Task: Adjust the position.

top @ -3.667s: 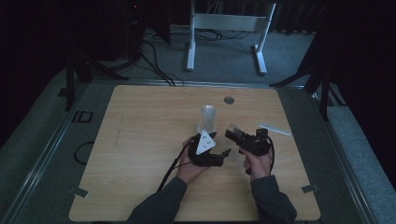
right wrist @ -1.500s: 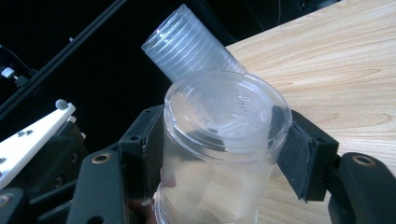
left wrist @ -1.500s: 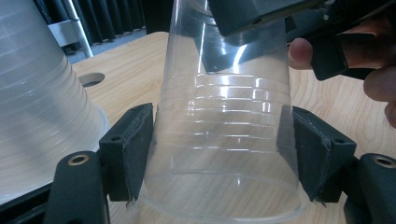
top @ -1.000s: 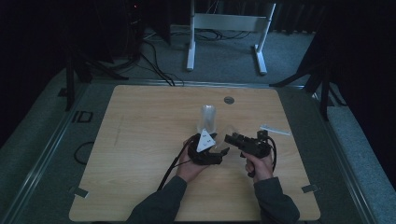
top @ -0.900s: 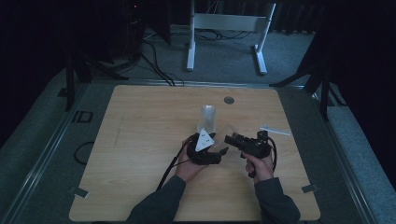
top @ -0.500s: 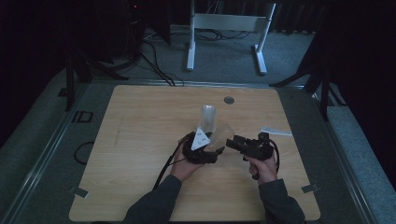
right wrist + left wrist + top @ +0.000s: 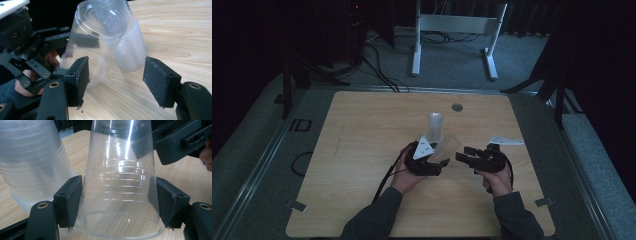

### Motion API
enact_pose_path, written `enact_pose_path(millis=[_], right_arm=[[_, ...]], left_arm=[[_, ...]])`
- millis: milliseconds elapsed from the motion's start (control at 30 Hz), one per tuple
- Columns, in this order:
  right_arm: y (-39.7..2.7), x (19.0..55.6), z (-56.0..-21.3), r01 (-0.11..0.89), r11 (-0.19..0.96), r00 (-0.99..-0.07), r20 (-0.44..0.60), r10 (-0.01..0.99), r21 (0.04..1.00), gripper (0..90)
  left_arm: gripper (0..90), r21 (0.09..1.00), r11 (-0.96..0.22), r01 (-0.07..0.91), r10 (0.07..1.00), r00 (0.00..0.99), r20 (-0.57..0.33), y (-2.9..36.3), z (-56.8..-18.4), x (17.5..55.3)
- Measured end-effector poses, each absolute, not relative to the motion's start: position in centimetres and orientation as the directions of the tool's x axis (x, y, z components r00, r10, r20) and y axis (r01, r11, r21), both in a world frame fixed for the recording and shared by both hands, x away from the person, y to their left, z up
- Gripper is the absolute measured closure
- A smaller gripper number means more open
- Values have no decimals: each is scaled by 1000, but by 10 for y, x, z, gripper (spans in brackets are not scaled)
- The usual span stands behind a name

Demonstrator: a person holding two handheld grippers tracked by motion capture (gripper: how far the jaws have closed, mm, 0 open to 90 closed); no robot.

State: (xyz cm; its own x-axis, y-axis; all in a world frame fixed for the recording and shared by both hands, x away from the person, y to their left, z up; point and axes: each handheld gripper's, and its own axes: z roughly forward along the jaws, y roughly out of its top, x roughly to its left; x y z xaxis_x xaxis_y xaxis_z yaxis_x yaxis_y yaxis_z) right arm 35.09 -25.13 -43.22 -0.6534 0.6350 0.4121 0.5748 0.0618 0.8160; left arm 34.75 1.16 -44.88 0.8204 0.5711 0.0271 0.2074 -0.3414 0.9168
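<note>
My left gripper (image 7: 117, 202) clamps a clear cup (image 7: 120, 182); my right gripper (image 7: 116, 82), at its three o'clock, has just been closing, jaws apart and holding nothing.

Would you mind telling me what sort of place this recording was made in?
Most likely a lab or recording studio: a lone wooden table on grey carpet, dark curtained surroundings, loose cables on the floor, and a white metal stand behind.

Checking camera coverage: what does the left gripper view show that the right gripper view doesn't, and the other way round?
Left gripper view: the left gripper with its pads pressed on the wide end of a clear plastic cup.

Right gripper view: the right gripper open, nothing between its pads, and the cup's closed base.

Both: that cup, the stack of clear cups and the wooden table.
</note>
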Motion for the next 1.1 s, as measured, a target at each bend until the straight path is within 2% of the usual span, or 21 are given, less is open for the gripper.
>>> enact_pose_path(millis=[267, 767, 1100], right_arm=[[-253, 352, -429, 561, 118, -662, 359, 658, 819, 372], [-246, 350, -425, 516, 297, -696, 191, 693, 803, 374], [-245, 350, -421, 504, 371, -706, 124, 697, 780, 406]], left_arm=[[289, 905, -365, 218, 551, 835, 21, 15, -449, 348], [289, 884, -408, 229, 517, 856, 17, 16, -451, 350], [291, 880, -415, 232, 506, 862, 11, 18, -451, 352]])
